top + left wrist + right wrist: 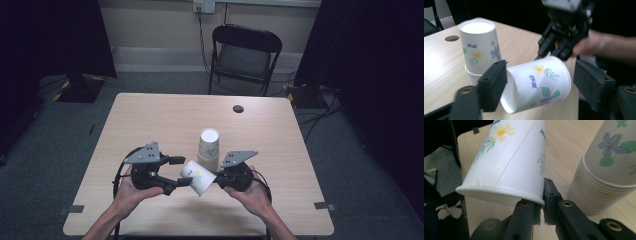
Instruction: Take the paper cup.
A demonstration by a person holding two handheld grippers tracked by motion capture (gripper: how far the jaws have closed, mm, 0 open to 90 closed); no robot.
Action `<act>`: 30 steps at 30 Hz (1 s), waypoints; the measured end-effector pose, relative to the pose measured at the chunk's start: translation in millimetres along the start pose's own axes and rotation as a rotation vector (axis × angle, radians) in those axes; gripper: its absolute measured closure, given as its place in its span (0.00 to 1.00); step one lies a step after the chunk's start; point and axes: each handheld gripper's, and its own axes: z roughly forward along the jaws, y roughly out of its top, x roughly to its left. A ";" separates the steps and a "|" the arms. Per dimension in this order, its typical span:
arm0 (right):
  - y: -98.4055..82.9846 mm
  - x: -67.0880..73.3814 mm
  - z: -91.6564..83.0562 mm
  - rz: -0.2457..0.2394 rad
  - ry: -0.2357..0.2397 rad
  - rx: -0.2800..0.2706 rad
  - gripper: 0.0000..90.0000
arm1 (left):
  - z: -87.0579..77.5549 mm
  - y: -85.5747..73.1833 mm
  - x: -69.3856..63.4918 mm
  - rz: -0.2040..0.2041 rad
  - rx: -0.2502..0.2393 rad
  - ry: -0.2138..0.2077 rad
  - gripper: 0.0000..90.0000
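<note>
right tongs (218, 176) pinched tight on the loose cup's (198, 178) rim. left tongs (181, 171) half open, straddling that cup, left pad touching. cup stack (208, 148) at 12 o'clock on tabletop (160, 120).

stack of cups (609, 177) cut off at right gripper view's edge, loose cup's (509, 165) base cropped

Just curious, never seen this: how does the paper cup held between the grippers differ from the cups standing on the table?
The held cup is single, tipped sideways, its rim pinched by the right gripper. The stack of cups stands upside down on the table, untouched. Both show the same flower print.
</note>
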 end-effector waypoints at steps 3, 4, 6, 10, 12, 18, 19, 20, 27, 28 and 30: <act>1.4 0.1 1.8 -0.013 0.005 0.020 0.96 | 5.0 0.2 -4.1 0.035 0.037 -0.002 0.27; 2.0 1.0 4.2 -0.024 0.013 0.037 0.96 | 8.4 0.2 -5.9 0.061 0.052 0.000 0.24; 2.2 2.8 6.7 -0.031 0.024 0.049 0.96 | 11.3 -0.1 -7.6 0.090 0.072 0.022 0.25; 2.5 4.8 9.9 -0.041 0.038 0.063 0.96 | 15.6 -0.3 -9.0 0.133 0.099 0.033 0.24; 2.7 5.2 12.3 -0.046 0.046 0.079 0.96 | 20.4 -1.9 -9.7 0.171 0.140 0.040 0.24; 2.0 5.3 13.6 -0.052 0.053 0.098 0.96 | 27.5 -7.3 -11.8 0.252 0.216 0.051 0.20; 1.3 6.8 14.8 -0.059 0.057 0.109 0.96 | 30.8 -10.4 -13.8 0.273 0.234 0.040 0.20; 1.1 7.7 15.5 -0.061 0.056 0.115 0.96 | 32.7 -12.2 -15.0 0.291 0.242 0.037 0.19; 1.7 7.5 18.4 -0.058 0.055 0.138 0.96 | 41.6 -18.6 -23.2 0.384 0.314 0.045 0.18; 2.1 6.8 18.1 -0.055 0.056 0.137 0.96 | 42.3 -19.1 -23.3 0.390 0.321 0.044 0.18; 2.8 6.1 17.7 -0.051 0.054 0.134 0.96 | 42.6 -19.8 -23.3 0.400 0.328 0.047 0.18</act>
